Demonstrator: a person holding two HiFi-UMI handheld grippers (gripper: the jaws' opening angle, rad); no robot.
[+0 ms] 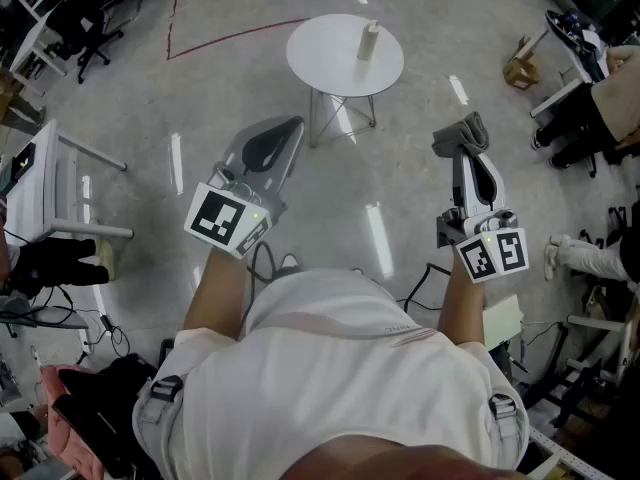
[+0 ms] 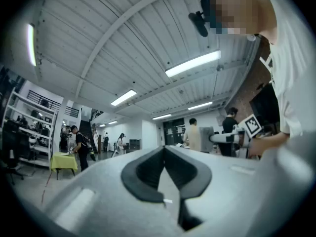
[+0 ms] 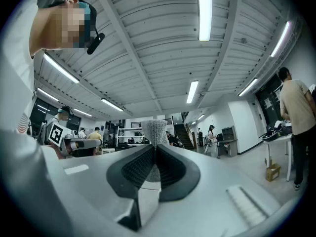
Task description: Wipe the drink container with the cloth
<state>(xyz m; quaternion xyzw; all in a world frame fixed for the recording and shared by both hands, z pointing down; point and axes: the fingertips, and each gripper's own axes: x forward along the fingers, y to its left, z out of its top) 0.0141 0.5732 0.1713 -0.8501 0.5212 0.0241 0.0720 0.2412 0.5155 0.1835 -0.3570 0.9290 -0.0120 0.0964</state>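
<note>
So the drink container (image 1: 369,40) is a small, pale cream bottle-ish thing, narrower toward the top. It's standing upright on the round white worktop (image 1: 320,60), a bit right of the middle. From the head view it's too small to make out a cap or label, so "bottle" is my best guess rather than something I can confirm.

The cloth (image 1: 461,132) is grey with a knit texture (the weave shows up nicely in the right gripper view), and it's bunched up at the tip of the right gripper (image 1: 462,154). In that gripper's own view the jaws are clamped on the cloth (image 3: 154,130). The dark ribbed pads nearly meet, with only fabric pinched between them, and a tuft pokes up past the tips.

The left gripper (image 1: 288,130) is carrying nothing. Seen from its own camera, the left gripper (image 2: 164,154) has its jaws fully closed, with the dark pads meeting at the tips.

Both grippers are held out in front of the person's torso over the concrete floor (image 1: 200,98), well apart from the worktop and the container. The left one angles up toward the worktop's leg side, and the right one points ahead, off to the right of the worktop. Neither is touching the container.
</note>
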